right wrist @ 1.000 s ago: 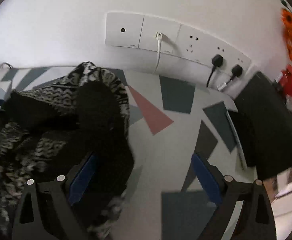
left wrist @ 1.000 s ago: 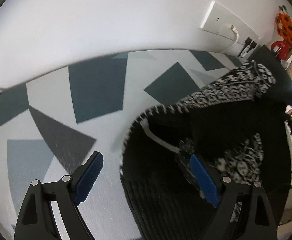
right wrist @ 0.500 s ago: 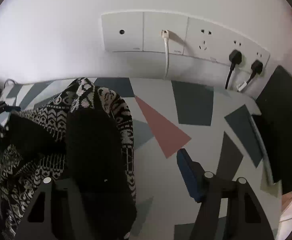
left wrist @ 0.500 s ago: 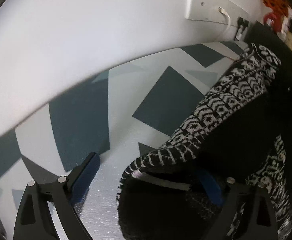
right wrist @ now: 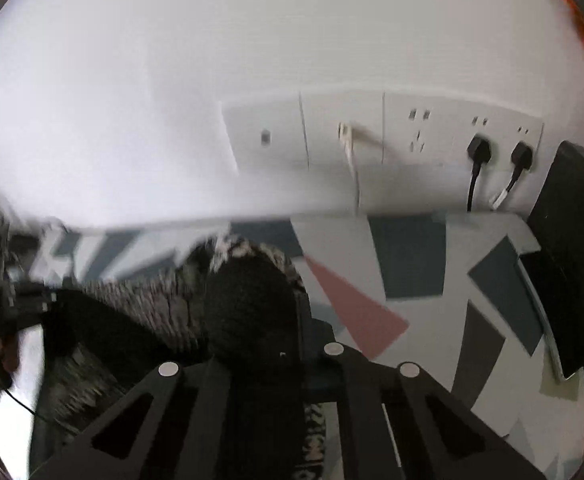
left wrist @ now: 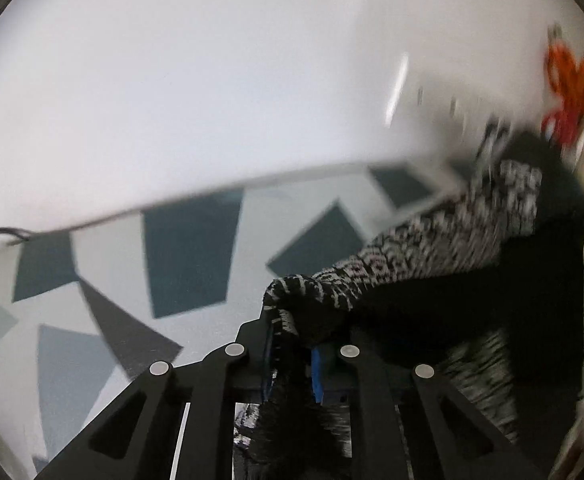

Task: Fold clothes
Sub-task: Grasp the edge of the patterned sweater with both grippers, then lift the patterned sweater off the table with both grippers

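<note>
A black and white patterned knit sweater lies bunched on the table, raised at both ends. In the left wrist view my left gripper has its jaws closing on the sweater's ribbed edge; fabric fills the gap and a blue pad presses against it. In the right wrist view the same sweater drapes over my right gripper, which is shut on the black knit with its fingertips hidden under the cloth. Both views are blurred by motion.
A table mat with grey, teal and pink shapes runs to a white wall. A socket strip with plugged cables sits just above it. A black box stands at the right, an orange ornament beyond.
Both grippers went from wide open to closed on the sweater. Both have lifted, pulling the fabric up off the mat, and the wall fills more of each view.
</note>
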{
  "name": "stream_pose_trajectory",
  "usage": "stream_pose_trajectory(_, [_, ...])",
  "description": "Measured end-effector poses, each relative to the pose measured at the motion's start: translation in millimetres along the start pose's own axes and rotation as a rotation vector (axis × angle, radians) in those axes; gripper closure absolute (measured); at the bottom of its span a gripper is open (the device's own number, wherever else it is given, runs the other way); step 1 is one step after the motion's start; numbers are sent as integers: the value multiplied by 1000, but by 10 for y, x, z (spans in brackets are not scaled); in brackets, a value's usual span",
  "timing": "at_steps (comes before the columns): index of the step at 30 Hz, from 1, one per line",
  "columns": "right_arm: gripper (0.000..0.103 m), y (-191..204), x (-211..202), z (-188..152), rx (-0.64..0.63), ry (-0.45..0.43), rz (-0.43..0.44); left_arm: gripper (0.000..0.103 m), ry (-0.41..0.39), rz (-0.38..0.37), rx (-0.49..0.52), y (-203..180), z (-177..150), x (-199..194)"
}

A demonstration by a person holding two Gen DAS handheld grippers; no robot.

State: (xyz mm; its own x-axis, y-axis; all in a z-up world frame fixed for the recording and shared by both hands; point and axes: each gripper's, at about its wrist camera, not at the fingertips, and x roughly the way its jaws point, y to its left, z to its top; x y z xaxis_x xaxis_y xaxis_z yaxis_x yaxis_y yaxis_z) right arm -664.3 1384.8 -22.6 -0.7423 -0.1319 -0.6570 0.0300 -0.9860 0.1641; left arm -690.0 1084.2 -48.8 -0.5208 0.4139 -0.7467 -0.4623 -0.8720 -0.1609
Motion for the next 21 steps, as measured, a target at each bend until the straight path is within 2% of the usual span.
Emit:
stream_pose_trajectory(3, [98, 27, -466, 287, 21, -111, 21, 91, -119, -17, -55, -2, 183, -574])
stream_pose_trajectory(5, [98, 71, -841, 462, 29, -188, 24, 91, -203, -26, -56, -54, 310, -1009])
stream_pose_trajectory(9, [98, 298, -1670, 731, 1, -333, 13, 91, -379, -45, 10, -263, 439, -2013])
stream_pose_trajectory(12, [98, 517, -2265, 772, -16, -426, -6, 91, -476, -72, 58, -379, 389, -2706])
stream_pose_trajectory(15, [98, 786, -2911, 682, -31, -514, -37, 91, -542, -107, 98, -435, 212, -3367])
stream_pose_trajectory(21, [98, 1489, -4115, 204, -67, -644, -100, 91, -676, -140, 198, -510, -309, -4617])
